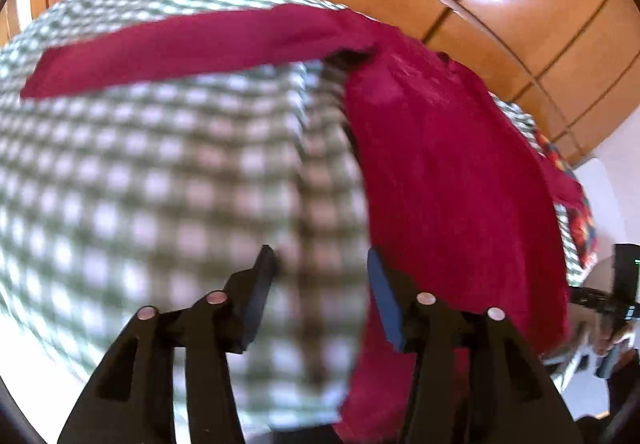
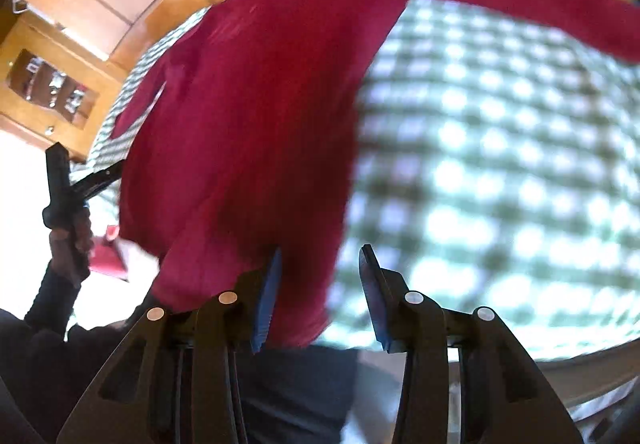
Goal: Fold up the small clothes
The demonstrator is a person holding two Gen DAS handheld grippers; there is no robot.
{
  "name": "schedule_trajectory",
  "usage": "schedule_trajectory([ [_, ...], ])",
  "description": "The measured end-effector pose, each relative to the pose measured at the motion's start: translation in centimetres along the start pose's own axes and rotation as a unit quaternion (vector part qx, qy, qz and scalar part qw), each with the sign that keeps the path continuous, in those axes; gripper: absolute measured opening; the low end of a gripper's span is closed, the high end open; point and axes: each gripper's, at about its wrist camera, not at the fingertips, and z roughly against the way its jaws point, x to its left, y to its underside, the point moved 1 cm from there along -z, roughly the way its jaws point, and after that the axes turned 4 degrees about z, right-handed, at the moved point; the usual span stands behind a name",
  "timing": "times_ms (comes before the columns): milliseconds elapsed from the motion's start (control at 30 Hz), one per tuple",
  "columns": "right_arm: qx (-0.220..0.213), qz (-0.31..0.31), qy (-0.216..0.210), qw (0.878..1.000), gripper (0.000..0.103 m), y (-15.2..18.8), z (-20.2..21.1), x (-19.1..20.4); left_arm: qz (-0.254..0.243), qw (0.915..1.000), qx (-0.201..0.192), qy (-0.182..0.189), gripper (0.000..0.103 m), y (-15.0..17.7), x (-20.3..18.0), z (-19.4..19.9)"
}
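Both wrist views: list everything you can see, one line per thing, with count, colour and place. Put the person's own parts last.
Red long-sleeved fabric garment: one, crimson, spread on the checked cloth, one sleeve stretched out sideways, hem near both tools.
Green-and-white checked cloth: one, covers the work surface under the garment.
Multicoloured patterned fabric: one piece, red, blue and yellow, at the far edge of the checked cloth; blurred.
Orange-brown wooden panels: several, behind the surface.
Wooden cabinet with a glass front: one, brown, upper left in the right wrist view.
Left tool: one, black with blue pads, open, above the checked cloth beside the hem.
Right tool: one, black with blue pads, open, hem between its fingers.
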Motion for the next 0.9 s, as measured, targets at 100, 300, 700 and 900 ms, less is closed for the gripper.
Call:
schedule_trajectory([
  [100,0.009,0.015,0.009,1.000,0.021,0.0,-1.9,1.1,0.000,0.9998,0.001,0.019,0.050,2.2,-0.7,0.0],
  [300,-0.065,0.054,0.058,0.995,0.008,-1.4,4.0,2.8,-0.055,0.9983,-0.019,0.000,0.003,2.9,-3.0,0.2],
  [700,0.014,0.032,0.136,0.990,0.008,4.1,-1.4,0.1,-0.054,0.9969,-0.003,-0.058,0.000,3.6,-0.3,1.1],
  [900,0.005,0.050,0.131,0.990,0.045,2.5,1.6,0.8,0.024,0.9994,-0.025,0.008,0.032,4.2,2.7,4.0],
])
